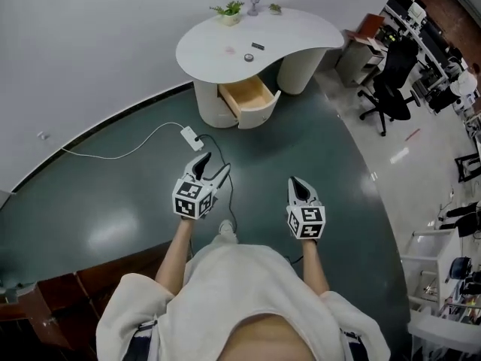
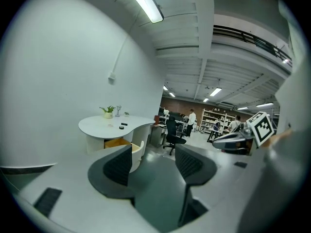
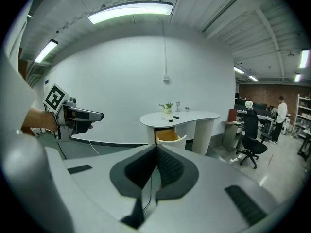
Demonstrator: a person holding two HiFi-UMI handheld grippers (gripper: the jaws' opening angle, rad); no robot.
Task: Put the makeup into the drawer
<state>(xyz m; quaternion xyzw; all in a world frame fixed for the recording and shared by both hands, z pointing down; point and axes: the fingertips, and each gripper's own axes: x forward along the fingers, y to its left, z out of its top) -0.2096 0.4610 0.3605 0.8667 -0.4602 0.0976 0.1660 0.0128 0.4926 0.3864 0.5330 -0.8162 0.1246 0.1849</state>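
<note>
Nearest the head camera is the person's pale top (image 1: 248, 284), with both forearms stretched forward. Far ahead lies the makeup (image 1: 249, 57) — a small round dark piece with a dark oblong piece (image 1: 258, 46) just beyond it. It sits on the white curved tabletop (image 1: 301, 28), near the front edge and directly above the drawer (image 1: 244, 96), which stands pulled open and shows bare wood inside. Well apart from all this, over the dark floor (image 1: 113, 201), the left gripper (image 1: 213, 165) has its jaws spread with nothing between them. The right gripper (image 1: 295, 183) has its jaws pressed together, empty. Both point toward the tabletop, and the makeup lies straight ahead between their lines — the left seems slightly nearer. The oblong piece's long axis looks crosswise, though it is too small to be sure.
</note>
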